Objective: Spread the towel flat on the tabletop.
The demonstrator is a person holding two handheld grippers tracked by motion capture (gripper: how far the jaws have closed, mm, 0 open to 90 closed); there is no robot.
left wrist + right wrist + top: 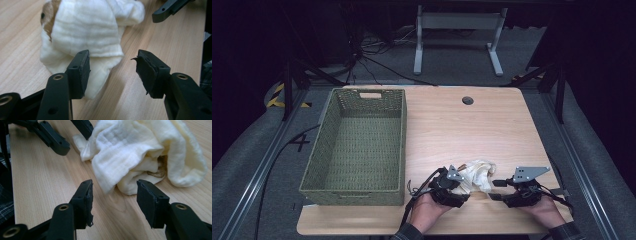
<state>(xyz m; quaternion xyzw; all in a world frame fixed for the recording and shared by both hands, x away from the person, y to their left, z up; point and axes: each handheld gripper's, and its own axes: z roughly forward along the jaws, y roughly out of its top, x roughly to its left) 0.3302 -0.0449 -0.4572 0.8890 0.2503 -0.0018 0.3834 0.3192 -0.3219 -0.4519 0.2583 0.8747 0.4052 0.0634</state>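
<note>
A crumpled cream cloth (478,172) with a brown patch lies near the front edge of the wooden table (452,125). My left gripper (463,186) sits at the cloth's left side. In the left gripper view its jaws (112,60) stand apart, and a corner of the cloth (85,27) reaches between them beside the left pad without being pinched. My right gripper (496,190) is at the cloth's right side. In the right gripper view its jaws (113,185) stand apart on the tabletop, with the cloth's (140,147) folded edge just ahead of the gap.
A green woven basket (362,190) with nothing in it stands on the left half of the table, close to my left hand. A cable hole (467,100) sits near the far edge. Bare wood lies between the cloth and the far edge.
</note>
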